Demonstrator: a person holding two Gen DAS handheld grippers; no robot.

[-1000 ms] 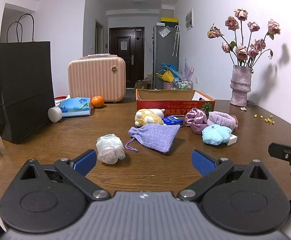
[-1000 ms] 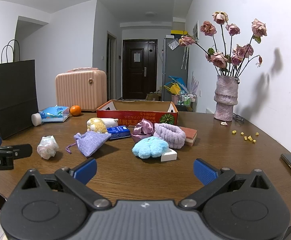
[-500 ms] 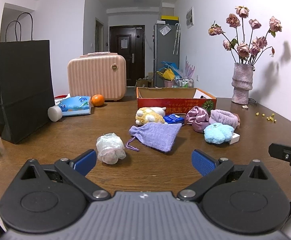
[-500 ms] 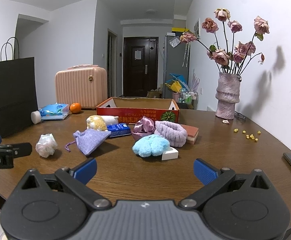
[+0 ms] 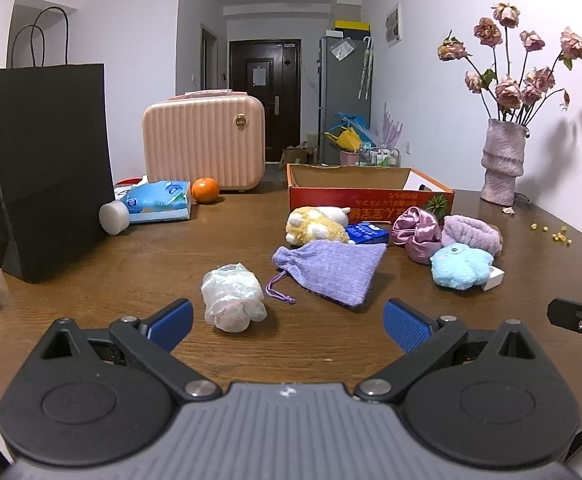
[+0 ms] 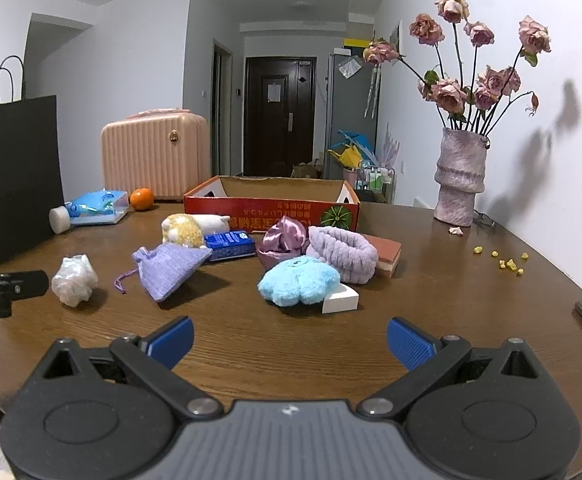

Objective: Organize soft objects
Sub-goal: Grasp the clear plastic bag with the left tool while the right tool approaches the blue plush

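Nothing is being carried yet: both grippers are hanging above the near edge of the worktop (image 5: 103, 276) with their jaws spread wide and empty, so the sorting looks to be at its very start, in the approach to a first pick.

The left gripper (image 5: 287, 322) is facing the crumpled plastic-wrapped bundle (image 5: 233, 297), which is lying just ahead of its jaws and slightly toward the left one. The lilac drawstring pouch (image 5: 333, 268) is sitting a little farther ahead, toward the right jaw, with its cord trailing back toward the bundle.

The right gripper (image 6: 290, 340) is pointing at the blue plush (image 6: 299, 281), straight ahead between its jaws and resting against a small white block (image 6: 341, 300). Behind the plush, the lavender headband (image 6: 345, 254) and the satin scrunchie (image 6: 281, 242) are crowding together, with the yellow plush (image 6: 183, 231) farther off to the left-jaw side. The red cardboard box (image 6: 275, 210) is standing open beyond the whole cluster, and it is probably the place the soft things are meant to go.

The next move is likely calling for one gripper to advance and drop until its jaws are straddling the nearest soft item, then squeeze gently. For the right gripper, that means closing on the blue plush alone, without catching the white block touching it.
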